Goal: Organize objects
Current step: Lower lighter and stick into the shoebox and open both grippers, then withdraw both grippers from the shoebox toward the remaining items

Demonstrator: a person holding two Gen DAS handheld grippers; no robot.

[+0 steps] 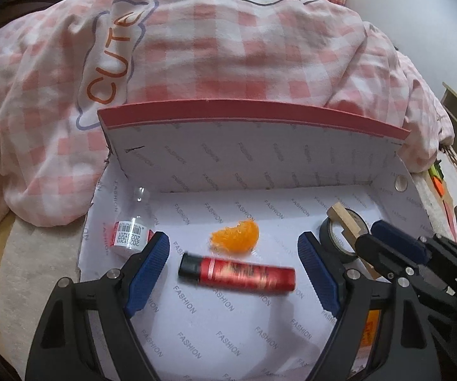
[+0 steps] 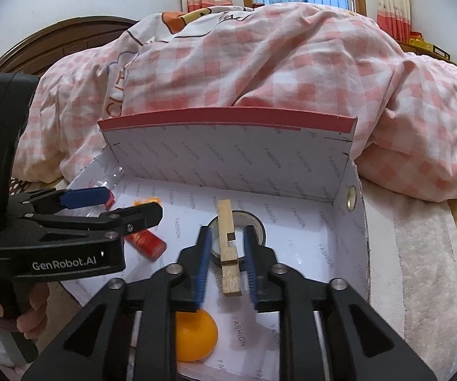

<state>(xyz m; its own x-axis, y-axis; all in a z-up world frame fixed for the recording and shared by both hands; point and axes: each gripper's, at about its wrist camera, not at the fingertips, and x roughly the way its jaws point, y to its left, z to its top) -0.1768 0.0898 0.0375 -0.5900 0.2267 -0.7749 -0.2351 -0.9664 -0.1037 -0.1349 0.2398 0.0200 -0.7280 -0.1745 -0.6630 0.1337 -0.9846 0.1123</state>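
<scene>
**Both grippers inside the open shoebox**

Behind everything, a rumpled pink-and-white checked quilt [image 1: 228,50] on the bed. In front, a white cardboard box printed "FASHION" [image 1: 260,162], red-edged lid flap raised against the quilt. Inside, at left, a clear plastic bottle with a barcode label [image 1: 130,231], lying on its side. Mid-floor, a red cylindrical tube with a black cap [image 1: 236,274], flat between the wide-spread, released fingers of the left gripper [image 1: 233,268], neither pad touching. Just beyond, an orange fruit-segment toy [image 1: 236,238]. At right, a black roll of tape [image 2: 257,225], a pale wooden block [image 2: 228,247] lying across it. Right gripper [image 2: 226,260] around that block, jaws slackened, narrow gaps visible at both pads. Nearest the right camera, a small orange ball [image 2: 196,338].
</scene>
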